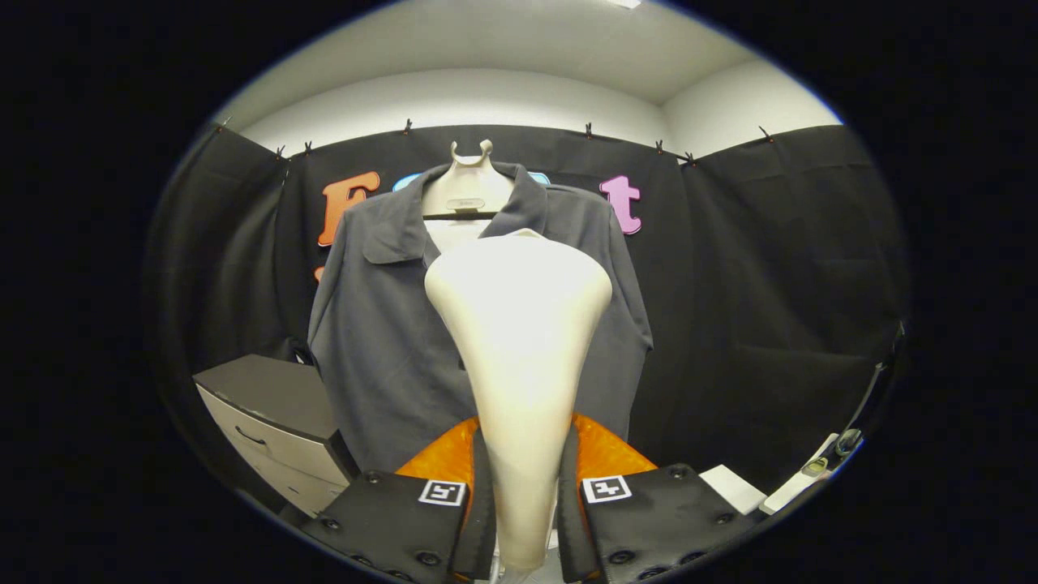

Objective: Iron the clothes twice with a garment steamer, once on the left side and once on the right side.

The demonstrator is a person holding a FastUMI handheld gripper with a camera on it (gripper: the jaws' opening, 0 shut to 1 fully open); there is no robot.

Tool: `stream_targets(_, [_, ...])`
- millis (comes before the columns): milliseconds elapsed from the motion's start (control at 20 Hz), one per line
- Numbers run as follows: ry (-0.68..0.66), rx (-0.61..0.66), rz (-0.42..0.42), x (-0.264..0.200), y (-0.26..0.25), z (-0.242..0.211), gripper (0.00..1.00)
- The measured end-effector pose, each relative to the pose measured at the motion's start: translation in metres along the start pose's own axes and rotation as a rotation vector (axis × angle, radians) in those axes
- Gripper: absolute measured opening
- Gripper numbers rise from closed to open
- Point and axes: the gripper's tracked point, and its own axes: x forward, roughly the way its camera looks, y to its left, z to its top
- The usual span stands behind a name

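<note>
Grey drawers of a low cabinet [272, 434] sit off to the left of the shirt [389, 324] and lower than its hem, against the black booth cloth. That dark grey shirt, the landmark for everything else, hangs on a pale hanger [470, 182] whose hook rises above the collar, with the front facing the camera. Directly in front of the shirt's middle stands the cream garment steamer [519, 341], its broad head level with the chest and covering the placket, its neck narrowing downward. Below the shirt's hem the gripper [523, 503] pinches that neck, one finger pressed against each side of it, so the jaws are closed on the steamer. Whether the steamer's head actually touches the cloth is hard to judge from behind. To the right of the shirt and low down, a white block [734, 487] lies beside a small device [843, 444] too blurred to name.
</note>
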Motion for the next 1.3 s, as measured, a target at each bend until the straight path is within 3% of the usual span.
stream_targets(350, [-0.073,-0.007,-0.012,-0.018,-0.007,0.033,0.39])
stream_targets(1300, [-0.058,0.001,-0.018,-0.029,-0.017,0.026,0.38])
